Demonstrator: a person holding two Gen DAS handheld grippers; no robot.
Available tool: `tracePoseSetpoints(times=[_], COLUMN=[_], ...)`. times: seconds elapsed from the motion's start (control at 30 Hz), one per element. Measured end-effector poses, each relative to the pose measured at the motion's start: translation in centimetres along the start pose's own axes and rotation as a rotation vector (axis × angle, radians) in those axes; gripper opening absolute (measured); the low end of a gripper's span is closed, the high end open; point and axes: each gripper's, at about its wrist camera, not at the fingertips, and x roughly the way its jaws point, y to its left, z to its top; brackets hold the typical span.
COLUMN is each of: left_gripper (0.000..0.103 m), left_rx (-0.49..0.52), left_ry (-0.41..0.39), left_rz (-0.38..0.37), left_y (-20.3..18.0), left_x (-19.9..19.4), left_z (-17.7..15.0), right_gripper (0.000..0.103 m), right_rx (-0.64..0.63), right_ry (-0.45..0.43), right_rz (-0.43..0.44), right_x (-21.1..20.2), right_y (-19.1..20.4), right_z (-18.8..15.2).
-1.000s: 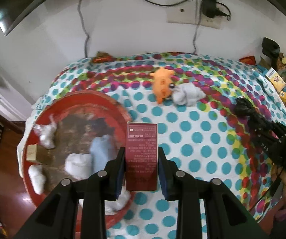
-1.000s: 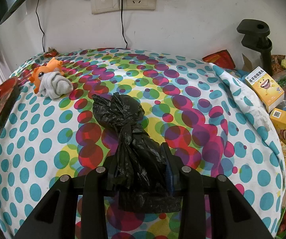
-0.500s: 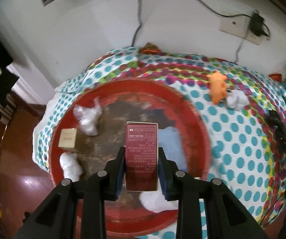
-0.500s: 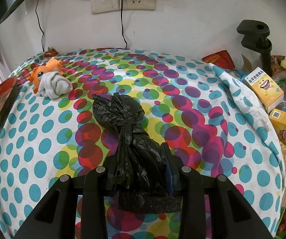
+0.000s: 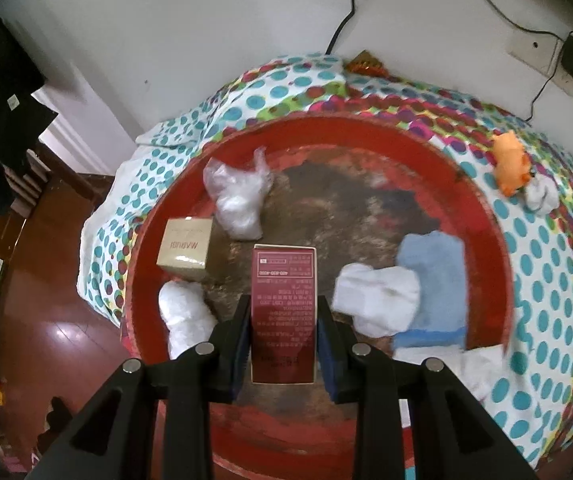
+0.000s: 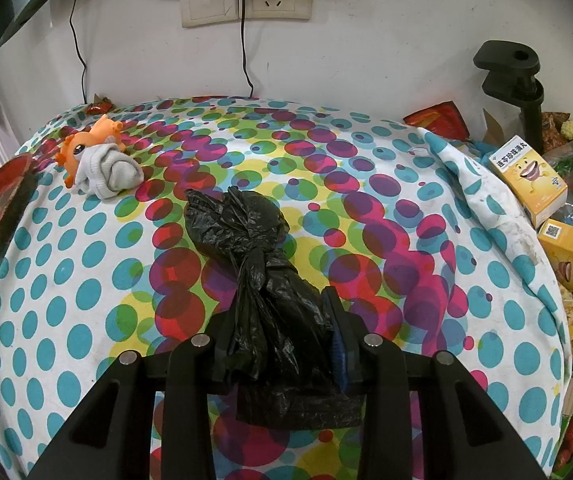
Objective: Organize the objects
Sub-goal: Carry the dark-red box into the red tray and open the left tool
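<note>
Left hand-held gripper [image 5: 283, 326] clamps the maroon box [image 5: 283, 314]; I should set it flat on the tray's [image 5: 498, 216] bare patch at twelve o'clock.

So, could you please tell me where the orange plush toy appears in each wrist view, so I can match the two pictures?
Left wrist view: the orange plush toy lies at the upper right, on the dotted cloth just outside the red tray, touching a grey-white sock.
Right wrist view: the toy lies at the upper left, half covered by the same sock.
Shared landmark: the red tray, whose rim shows at the far left here.
</note>
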Motion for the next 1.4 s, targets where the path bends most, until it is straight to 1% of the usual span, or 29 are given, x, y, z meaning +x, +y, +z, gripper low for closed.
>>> tracePoseSetpoints(times=[0.3, 0.73, 0.97, 1.13, 1.2, 1.27, 1.4], left_gripper=[0.03, 0.03, 0.03, 0.031, 0.038, 0.042, 0.042], left_rx=[-0.018, -0.037, -0.023, -0.015, -0.013, -0.011, 0.023], left_ry=[0.063, 0.099, 0.099, 0.097, 0.092, 0.077, 0.05], left_rz=[0.008, 0.024, 0.047, 0.048, 0.033, 0.035, 0.047], left_y=[1.7, 3.3, 3.6, 3.5, 3.5, 3.4, 2.9], left_x=[2.8, 4.7, 4.8, 4.8, 4.5, 4.1, 3.2], left_z=[-0.6, -1.2, -1.2, -1.2, -1.2, -1.2, -1.2], right_gripper=[0.034, 0.034, 0.034, 0.034, 0.034, 0.034, 0.034], right_rx=[0.001, 0.002, 0.002, 0.002, 0.003, 0.002, 0.002], right_ry=[0.0, 0.0, 0.0, -0.001, -0.001, -0.001, 0.0], right_rz=[0.001, 0.0, -0.003, -0.004, -0.003, -0.004, -0.004], right_x=[0.1, 0.1, 0.1, 0.1, 0.1, 0.1, 0.1], right_y=[-0.1, -0.2, 0.0, -0.1, 0.0, 0.0, -0.1], right_z=[0.1, 0.1, 0.1, 0.1, 0.1, 0.1, 0.1])
